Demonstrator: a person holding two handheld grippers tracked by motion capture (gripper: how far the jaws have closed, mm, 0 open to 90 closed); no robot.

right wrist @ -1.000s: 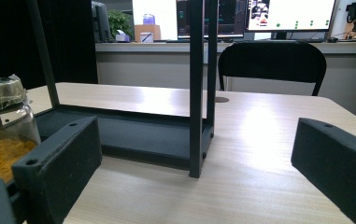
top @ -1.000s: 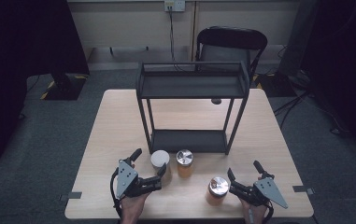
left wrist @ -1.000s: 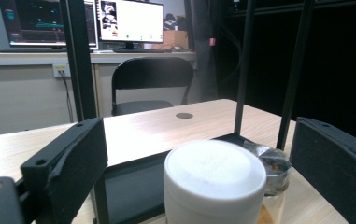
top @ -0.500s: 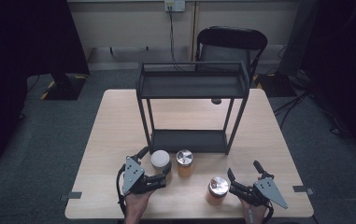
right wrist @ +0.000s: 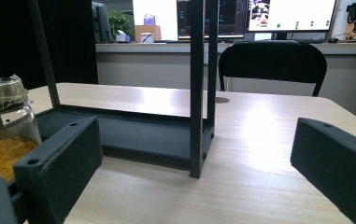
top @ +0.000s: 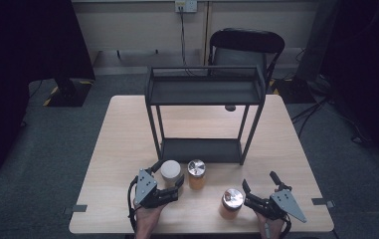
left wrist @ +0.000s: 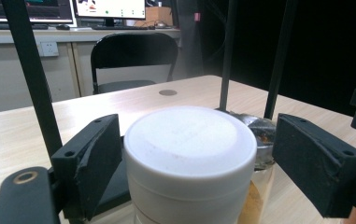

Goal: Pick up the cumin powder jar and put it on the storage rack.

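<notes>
Pale wood surface (top: 127, 149), grey carpet, dark room; chair (top: 246, 47) behind; black rack (top: 204, 92) at centre. White jar (top: 170, 172) upright, long axis vertical, lid up, front-left near rack, beside amber jar (top: 196, 173). Left gripper (top: 166, 180): jaws just closing, jar between, right pad not yet touching. Right gripper (top: 261, 186): jaws wide, empty, beside third jar (top: 232, 201).

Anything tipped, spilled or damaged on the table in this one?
Nothing stands out. The white-lidded jar, between the left gripper's jaws, and both metal-lidded jars stand upright, the rack sits square, and no spill shows on the table.
</notes>
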